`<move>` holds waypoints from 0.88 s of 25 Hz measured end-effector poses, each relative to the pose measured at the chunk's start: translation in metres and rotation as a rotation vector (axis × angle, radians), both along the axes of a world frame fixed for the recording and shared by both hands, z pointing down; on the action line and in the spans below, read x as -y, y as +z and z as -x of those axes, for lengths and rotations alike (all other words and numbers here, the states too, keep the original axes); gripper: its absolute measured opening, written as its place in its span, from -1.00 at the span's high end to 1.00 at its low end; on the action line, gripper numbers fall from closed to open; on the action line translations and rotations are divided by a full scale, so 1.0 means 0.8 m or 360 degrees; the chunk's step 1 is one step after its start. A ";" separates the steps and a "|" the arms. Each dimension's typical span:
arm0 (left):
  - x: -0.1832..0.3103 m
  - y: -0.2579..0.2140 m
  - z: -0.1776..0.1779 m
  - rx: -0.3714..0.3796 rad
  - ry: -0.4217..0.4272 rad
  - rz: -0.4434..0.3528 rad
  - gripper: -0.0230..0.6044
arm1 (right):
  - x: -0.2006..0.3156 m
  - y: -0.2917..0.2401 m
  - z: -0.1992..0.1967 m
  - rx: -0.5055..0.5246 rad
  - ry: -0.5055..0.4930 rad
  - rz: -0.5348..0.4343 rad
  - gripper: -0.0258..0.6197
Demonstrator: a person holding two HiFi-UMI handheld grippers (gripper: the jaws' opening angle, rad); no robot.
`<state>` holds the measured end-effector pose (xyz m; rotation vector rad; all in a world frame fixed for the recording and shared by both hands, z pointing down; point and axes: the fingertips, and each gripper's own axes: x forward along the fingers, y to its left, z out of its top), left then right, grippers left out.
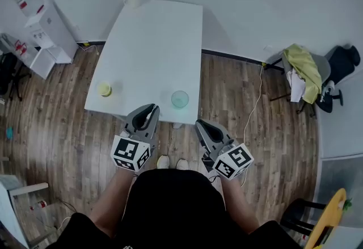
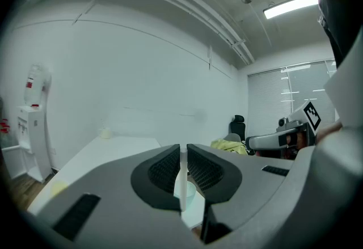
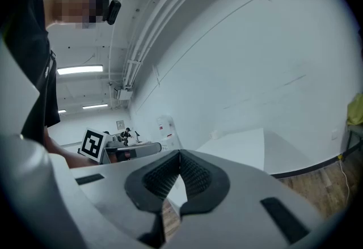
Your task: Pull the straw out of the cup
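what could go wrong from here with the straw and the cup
1. The straw looks thin, and only the left gripper pinches it, so it may slip or bend.
2. The cup stands at the near edge of the table, close to that gripper. A stray move might knock it off.

readable text: none | marker cube (image 1: 130,153) on left gripper (image 1: 152,107), likewise on right gripper (image 1: 199,123): black-and-white square patterns, no letters or digits | water dispenser (image 1: 48,21): red labels (image 1: 22,3), perhaps printed, too small to read
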<state>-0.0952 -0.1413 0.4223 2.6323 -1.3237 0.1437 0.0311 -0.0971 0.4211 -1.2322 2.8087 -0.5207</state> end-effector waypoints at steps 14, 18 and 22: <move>-0.013 -0.034 -0.008 0.0001 -0.0087 -0.0080 0.77 | 0.001 -0.017 -0.027 0.0030 -0.0039 -0.0052 0.85; -0.011 -0.033 -0.013 0.0014 -0.0100 -0.0077 0.77 | 0.003 -0.014 -0.034 0.0013 -0.0043 -0.0047 0.85; -0.010 -0.030 -0.021 0.0028 -0.0101 -0.0068 0.77 | 0.005 -0.013 -0.042 -0.0007 -0.0043 -0.0045 0.85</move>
